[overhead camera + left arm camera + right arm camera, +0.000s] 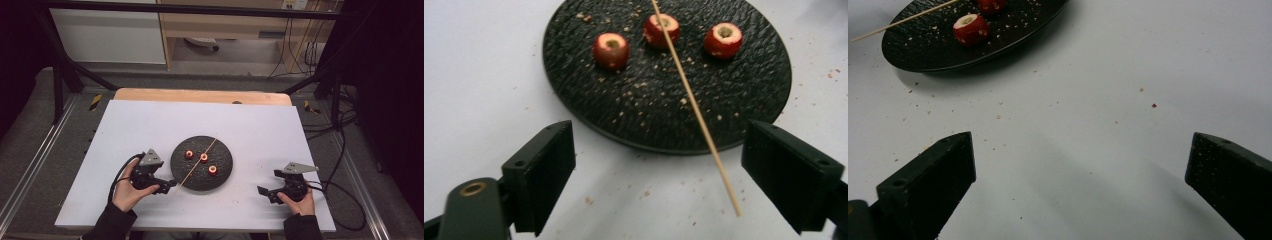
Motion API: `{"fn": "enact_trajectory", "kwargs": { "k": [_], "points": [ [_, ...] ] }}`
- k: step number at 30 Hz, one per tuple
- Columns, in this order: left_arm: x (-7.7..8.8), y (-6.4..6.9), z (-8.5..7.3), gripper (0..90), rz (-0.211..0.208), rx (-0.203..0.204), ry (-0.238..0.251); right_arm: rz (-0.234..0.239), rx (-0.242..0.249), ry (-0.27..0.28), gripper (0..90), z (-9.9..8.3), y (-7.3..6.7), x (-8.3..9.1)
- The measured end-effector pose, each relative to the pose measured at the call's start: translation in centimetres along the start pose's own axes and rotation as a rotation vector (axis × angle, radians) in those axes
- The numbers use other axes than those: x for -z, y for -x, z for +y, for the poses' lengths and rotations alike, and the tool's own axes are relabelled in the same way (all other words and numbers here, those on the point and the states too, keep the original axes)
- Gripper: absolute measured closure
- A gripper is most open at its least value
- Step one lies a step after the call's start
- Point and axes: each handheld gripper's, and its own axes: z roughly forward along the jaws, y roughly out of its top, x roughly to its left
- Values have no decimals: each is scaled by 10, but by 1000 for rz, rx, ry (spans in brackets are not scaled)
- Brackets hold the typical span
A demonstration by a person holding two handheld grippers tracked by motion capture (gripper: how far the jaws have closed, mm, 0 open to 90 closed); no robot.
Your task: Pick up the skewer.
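Note:
A round black plate (226, 154) lies mid-table with three cored red fruits (189, 154) on it. A thin wooden skewer (197, 162) rests slantwise across the plate, over the middle fruit (662, 29), and its near end overhangs the rim onto the white table. My left gripper (170, 184) sits just left of the plate. It is open, and the skewer's near end (729, 192) lies between its jaws, close to the right one and untouched. My right gripper (268, 182) rests right of the plate, open over bare table (1081, 142).
The white tabletop (150, 125) is scattered with crumbs around the plate (649, 110). A wooden strip (200, 95) runs along the far edge. Black frame bars and cables stand beyond the table. Cables trail from both grippers toward the near edge.

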Motion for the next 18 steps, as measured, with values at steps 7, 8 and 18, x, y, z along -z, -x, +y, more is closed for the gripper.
{"fn": "enact_trajectory", "kwargs": {
  "k": [7,8,18],
  "points": [
    [-11,9,13,219,-3,-10,-31,1,2,-1,6,0,0,0],
    [-13,10,15,231,-3,-11,-38,1,2,-1,6,0,0,0],
    [-35,18,30,381,-4,-13,-105,3,3,-1,6,0,0,0]
  ]
}}
